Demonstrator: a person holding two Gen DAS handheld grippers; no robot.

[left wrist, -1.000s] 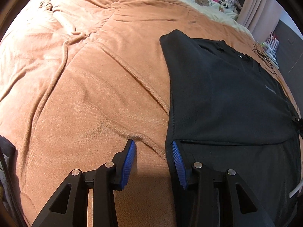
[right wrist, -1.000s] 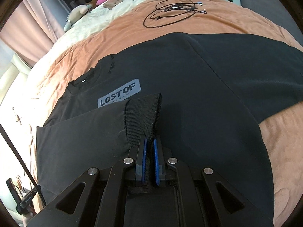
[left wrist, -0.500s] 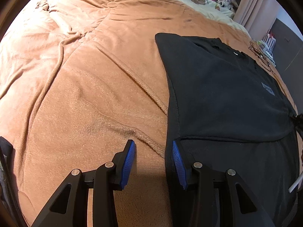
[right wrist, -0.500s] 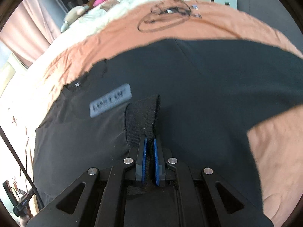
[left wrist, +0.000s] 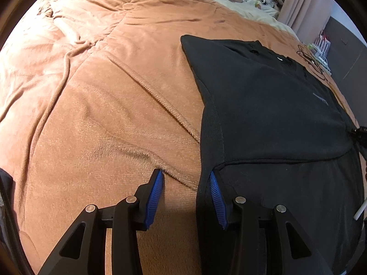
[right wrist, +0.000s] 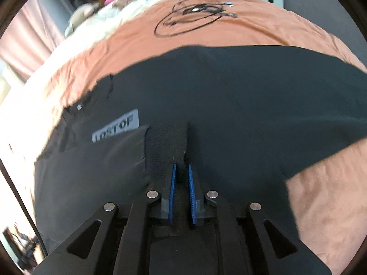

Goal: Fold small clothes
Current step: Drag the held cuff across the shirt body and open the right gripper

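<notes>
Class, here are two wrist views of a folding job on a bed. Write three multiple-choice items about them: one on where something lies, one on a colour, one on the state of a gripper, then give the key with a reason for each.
1. Where does the coiled black cable lie?
A. On the orange blanket beyond the garment
B. On top of the garment
C. On the floor

2. What colour is the plush blanket covering the bed?
A. Grey
B. Orange-brown
C. Green

3. What is the right hand-held gripper doing?
A. Open over bare blanket
B. Shut on nothing
C. Shut on the ribbed cuff of the black sweatshirt

Key: 1 A, the cable rests on blanket past the sweatshirt's far edge. 2 B, both views show orange-brown fabric. 3 C, dark ribbed cloth sits between its blue pads, while the left hand-held gripper stands open.
</notes>
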